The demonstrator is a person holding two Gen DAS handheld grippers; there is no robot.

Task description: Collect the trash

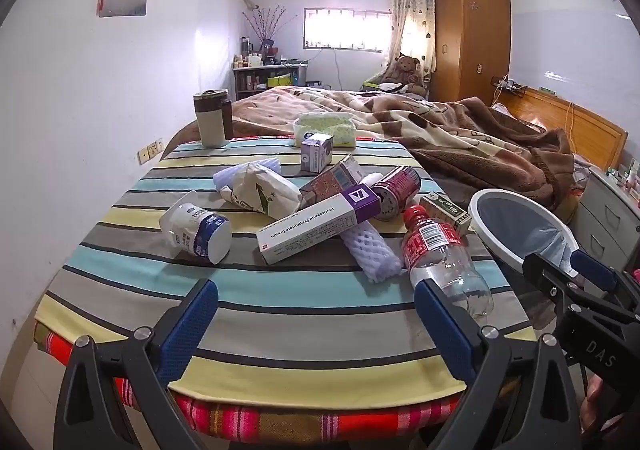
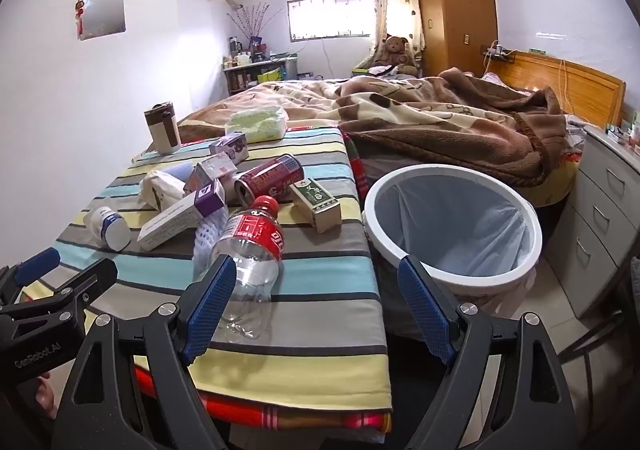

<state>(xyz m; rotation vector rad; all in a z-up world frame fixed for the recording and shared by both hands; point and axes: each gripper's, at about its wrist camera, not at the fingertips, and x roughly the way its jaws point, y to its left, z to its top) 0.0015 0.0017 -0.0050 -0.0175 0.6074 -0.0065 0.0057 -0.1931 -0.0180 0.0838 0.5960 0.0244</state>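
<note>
Across the striped cloth [image 1: 280, 290] covering the bed's near end, the left wrist view shows the trash in a loose heap: a white yogurt bottle [image 1: 198, 228] on its side at nine o'clock, a crumpled paper bag [image 1: 260, 189] toward eleven, a long cream box [image 1: 316, 221] at the centre resting on a white foam net [image 1: 374, 254], a red can [image 1: 396, 191] at one o'clock, and a clear plastic bottle [image 1: 440, 262] with a red label at three o'clock. The left gripper [image 1: 316, 302] hangs over the cloth's near edge with its blue fingers [image 1: 188, 326] spread wide and nothing between them. At three o'clock the white bin [image 1: 480, 205] stands beside the bed, with the right gripper [image 1: 560, 270] in front of it. From the right wrist view, the bin [image 2: 376, 234] sits right of centre, lined with a pale bag, just beside the cloth's edge. The right gripper [image 2: 316, 298] holds its fingers [image 2: 208, 302] spread and empty; the left one overlaps the clear bottle [image 2: 248, 266] in the picture, though contact is unclear. A green box [image 2: 318, 203] lies at twelve o'clock, the can [image 2: 268, 179] beyond it, and the left gripper [image 2: 60, 270] at nine o'clock.
</note>
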